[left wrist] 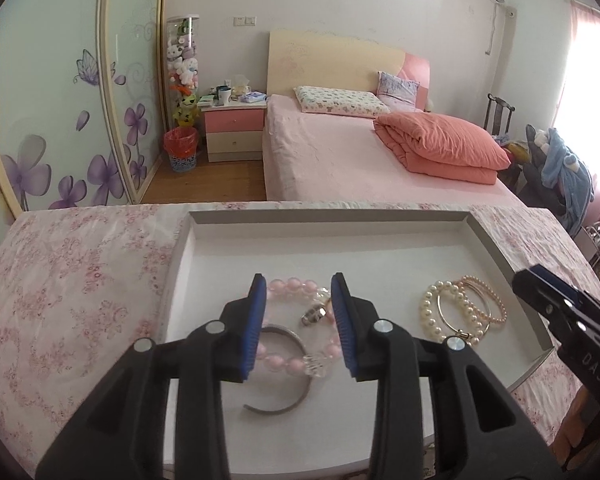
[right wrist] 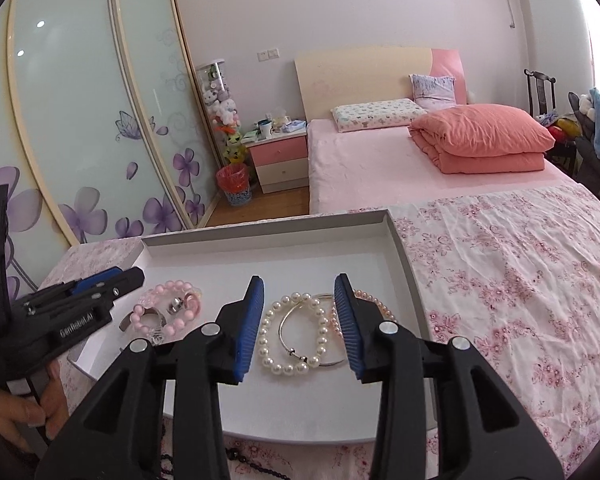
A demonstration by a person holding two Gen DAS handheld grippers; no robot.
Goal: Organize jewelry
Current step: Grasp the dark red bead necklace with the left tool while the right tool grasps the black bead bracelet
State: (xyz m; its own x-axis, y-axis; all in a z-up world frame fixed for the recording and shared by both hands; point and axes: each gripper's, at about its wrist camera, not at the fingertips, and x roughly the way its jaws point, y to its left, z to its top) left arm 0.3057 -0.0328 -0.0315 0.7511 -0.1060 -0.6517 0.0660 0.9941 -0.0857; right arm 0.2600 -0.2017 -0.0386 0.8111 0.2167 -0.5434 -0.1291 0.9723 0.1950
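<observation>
A shallow white tray (left wrist: 328, 216) (right wrist: 268, 226) lies on a floral cloth. My left gripper (left wrist: 298, 284) hangs open over a pink bead bracelet (left wrist: 288, 286) (right wrist: 168, 290), a small silver ring (left wrist: 314, 314) and an open silver cuff (left wrist: 296, 396); its pads touch none of them. My right gripper (right wrist: 300, 282) is open above a white pearl bracelet (right wrist: 266, 328) (left wrist: 430, 312), with a thin metal bangle (right wrist: 286, 340) inside it. A peach pearl bracelet (right wrist: 374, 300) (left wrist: 488, 300) lies partly hidden behind its right finger. Each gripper shows side-on in the other's view, right gripper (left wrist: 536, 280), left gripper (right wrist: 134, 276).
The floral tablecloth (left wrist: 80, 300) (right wrist: 520, 280) spreads on both sides of the tray. A dark bead strand (right wrist: 236, 456) lies by the table's near edge. A hand (right wrist: 24, 412) holds the left gripper's handle. Beyond the table stand a pink bed (left wrist: 340, 160) and a sliding wardrobe (left wrist: 60, 120).
</observation>
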